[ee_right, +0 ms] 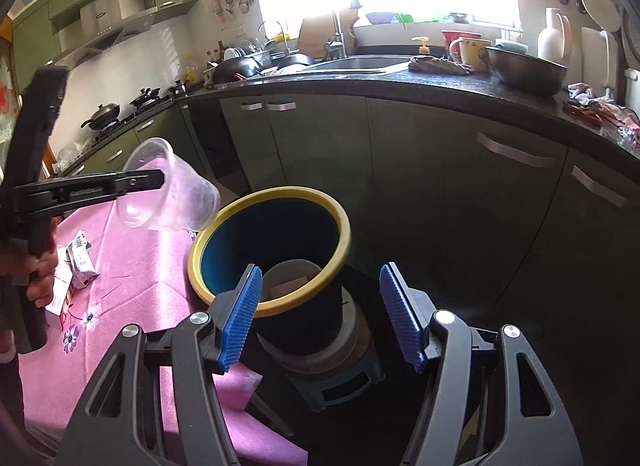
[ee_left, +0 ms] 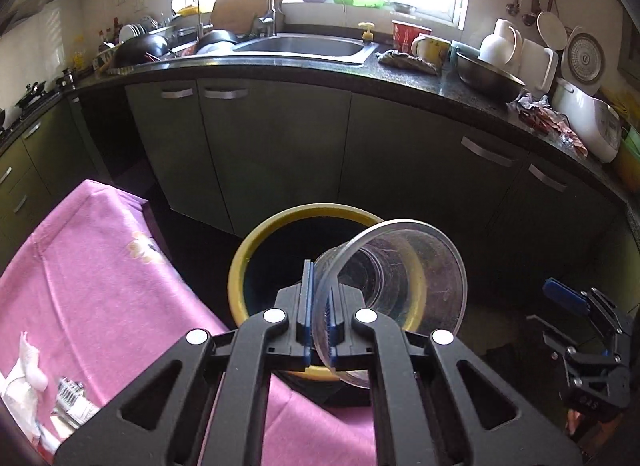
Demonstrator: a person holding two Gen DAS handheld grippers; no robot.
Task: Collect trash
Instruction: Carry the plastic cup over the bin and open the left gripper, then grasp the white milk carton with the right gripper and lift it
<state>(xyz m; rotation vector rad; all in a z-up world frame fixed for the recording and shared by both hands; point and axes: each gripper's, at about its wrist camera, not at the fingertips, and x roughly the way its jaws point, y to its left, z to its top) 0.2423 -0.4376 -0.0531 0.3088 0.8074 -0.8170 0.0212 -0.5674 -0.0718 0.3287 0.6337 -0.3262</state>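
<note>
Start with the pink-covered table (ee_right: 132, 266), which fills the lower left of the right wrist view; just beside its edge, at centre frame, the yellow-rimmed bin (ee_right: 276, 250) stands on a low stool and already holds some waste. The clear plastic cup (ee_left: 384, 278) you are carrying sits lower centre in the left wrist view, over the bin's rim, tipped on its side with its mouth toward the camera. Your left gripper (ee_left: 320, 330) is clamped on its thin wall at the lip, one pad inside and one outside. Expect it to be very light, slick and flexible: a rim pinch like this holds, but a harder squeeze would likely buckle or crack it. Your right gripper (ee_right: 324, 314) hangs with its jaws apart and nothing between them, in front of the bin. Small wrappers (ee_right: 80, 262) lie at left on the cloth.
</note>
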